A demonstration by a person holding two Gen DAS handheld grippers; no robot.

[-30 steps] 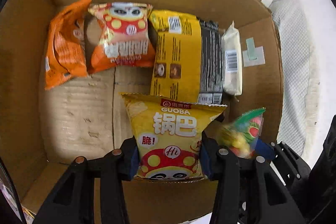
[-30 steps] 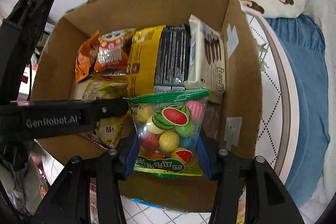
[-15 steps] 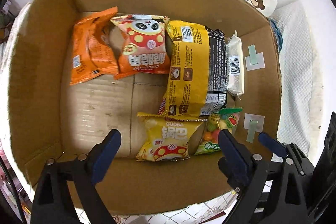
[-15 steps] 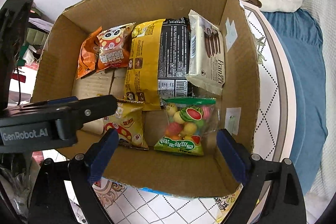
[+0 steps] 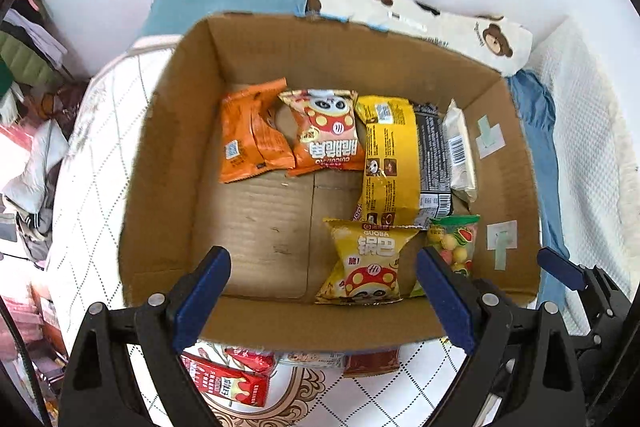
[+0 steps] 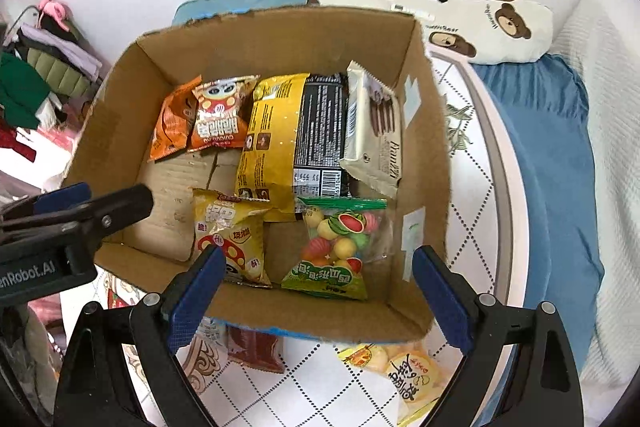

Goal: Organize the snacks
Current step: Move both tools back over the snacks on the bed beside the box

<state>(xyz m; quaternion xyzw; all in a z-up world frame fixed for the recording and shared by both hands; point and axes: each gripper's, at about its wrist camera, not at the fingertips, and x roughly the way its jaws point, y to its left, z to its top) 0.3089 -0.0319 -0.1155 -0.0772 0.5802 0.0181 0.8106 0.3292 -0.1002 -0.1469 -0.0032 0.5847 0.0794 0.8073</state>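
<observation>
A cardboard box [image 5: 168, 155] [image 6: 424, 155] holds several snack packs. A yellow Guoba bag [image 5: 366, 261] [image 6: 230, 231] and a clear candy bag [image 5: 454, 247] [image 6: 340, 247] lie at its near side. Behind them lie an orange pack [image 5: 250, 137], a red-orange mushroom bag [image 5: 328, 131], a long yellow-black pack [image 5: 394, 159] [image 6: 288, 135] and a white wafer pack [image 5: 460, 151] [image 6: 374, 135]. My left gripper [image 5: 324, 291] hangs open above the box's near wall, empty. My right gripper [image 6: 316, 291] is open too, empty, above the near wall.
Loose snacks lie on the quilted surface in front of the box: a red carton [image 5: 224, 383], a brown pack [image 6: 256, 347] and a yellow pack [image 6: 400, 367]. A bear-print pillow [image 6: 492, 23] and blue fabric [image 6: 548, 155] lie behind and to the right. Clothes are piled at the left.
Both grippers opened and let go: the yellow Guoba bag and the candy bag now lie in the box. Both grippers rose and drew back, so the whole box shows.
</observation>
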